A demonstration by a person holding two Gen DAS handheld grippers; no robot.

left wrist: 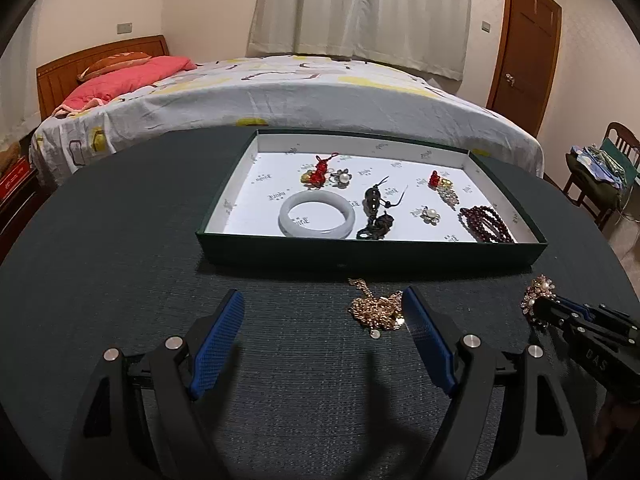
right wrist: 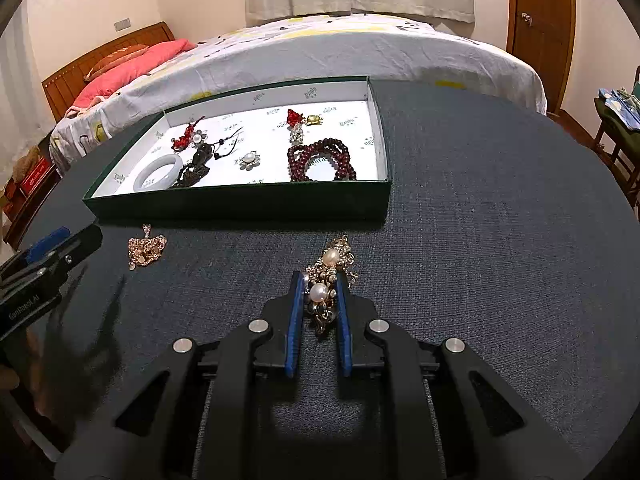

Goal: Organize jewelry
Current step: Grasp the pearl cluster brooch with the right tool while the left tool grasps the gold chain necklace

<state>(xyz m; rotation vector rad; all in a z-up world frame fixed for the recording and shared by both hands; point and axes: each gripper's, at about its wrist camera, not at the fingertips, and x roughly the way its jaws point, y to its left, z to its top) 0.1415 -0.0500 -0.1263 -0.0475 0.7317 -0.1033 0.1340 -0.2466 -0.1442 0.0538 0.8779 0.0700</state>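
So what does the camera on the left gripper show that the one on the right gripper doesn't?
Only the left view shows the left gripper head-on, jaws wide apart and empty, and a wooden chair piled with cloth.

Only the right view shows the right gripper from behind, closed on the pearl brooch.

Both show the green tray of jewelry, the gold chain on the dark table, and the bed behind.

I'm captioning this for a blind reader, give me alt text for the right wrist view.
The right gripper has its jaws shut on a gold and pearl brooch on a dark table. Beyond it, a green box holds jewelry, and a gold chain lies loose nearby.
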